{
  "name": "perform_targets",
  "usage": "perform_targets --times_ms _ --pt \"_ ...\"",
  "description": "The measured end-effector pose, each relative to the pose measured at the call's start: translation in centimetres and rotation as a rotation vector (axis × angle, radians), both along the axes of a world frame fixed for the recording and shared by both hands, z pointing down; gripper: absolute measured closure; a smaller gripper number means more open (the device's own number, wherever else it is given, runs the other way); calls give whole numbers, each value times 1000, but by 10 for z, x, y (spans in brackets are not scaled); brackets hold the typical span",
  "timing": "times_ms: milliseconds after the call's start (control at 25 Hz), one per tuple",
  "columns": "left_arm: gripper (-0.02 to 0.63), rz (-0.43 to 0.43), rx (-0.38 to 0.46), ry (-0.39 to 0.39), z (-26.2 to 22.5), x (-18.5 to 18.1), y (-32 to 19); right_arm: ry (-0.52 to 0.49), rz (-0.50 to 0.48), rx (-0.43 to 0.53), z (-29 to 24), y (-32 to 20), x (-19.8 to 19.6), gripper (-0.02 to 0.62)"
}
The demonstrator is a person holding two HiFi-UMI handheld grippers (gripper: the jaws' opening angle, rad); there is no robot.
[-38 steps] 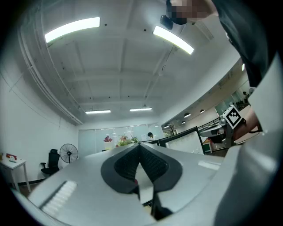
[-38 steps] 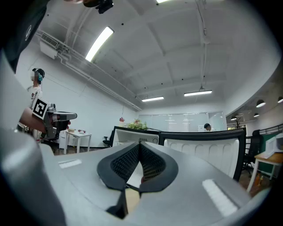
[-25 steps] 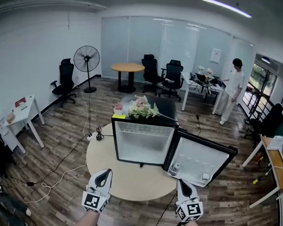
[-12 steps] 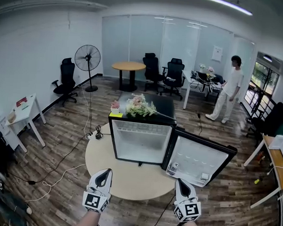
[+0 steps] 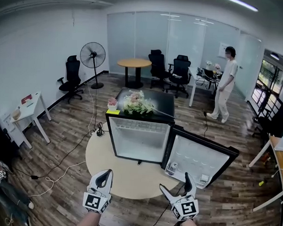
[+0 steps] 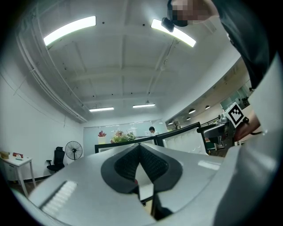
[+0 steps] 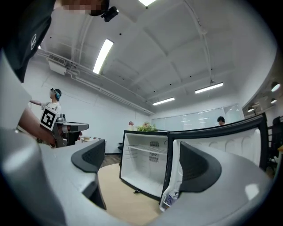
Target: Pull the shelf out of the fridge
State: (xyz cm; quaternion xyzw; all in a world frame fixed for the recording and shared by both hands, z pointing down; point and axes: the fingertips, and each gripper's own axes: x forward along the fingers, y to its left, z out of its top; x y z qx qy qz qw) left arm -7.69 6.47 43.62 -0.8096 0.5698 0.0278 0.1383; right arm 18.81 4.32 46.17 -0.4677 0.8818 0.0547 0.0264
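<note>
The right gripper (image 5: 175, 183), shut a second ago, is opening, nothing between its jaws; the left gripper (image 5: 104, 175) has its jaws pressed together. The shelf (image 7: 143, 150) sits high in the open fridge (image 5: 162, 104), well ahead, so a reach looks next

1. Left gripper (image 6: 139, 152) blocks most of the fridge (image 6: 104, 147) in its own view.
2. Bottle (image 7: 170, 197) is half covered in the right gripper view, label unreadable.
3. Head view's bottom edge crops both forearms (image 5: 88, 222).
</note>
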Motion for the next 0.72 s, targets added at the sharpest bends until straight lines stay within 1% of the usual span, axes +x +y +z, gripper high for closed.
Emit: perform_targets --times_ms 80,240,440,640,720 --pt "606 -9 -3 -7 2 5 0 -4 -15 8 -2 -3 0 69" --pt "606 -34 -4 -18 3 12 2 -44 -62 1 -2 -12 -6 69" --pt "606 -44 -33 -31 11 16 -7 -72 -112 -46 11 -26 -21 69" --pt "606 -29 -27 -33 9 14 -38 -161 -127 -80 11 -50 -28 69" --pt "606 -15 -21 -32 9 11 -54 -174 -124 -86 10 -63 -33 69"
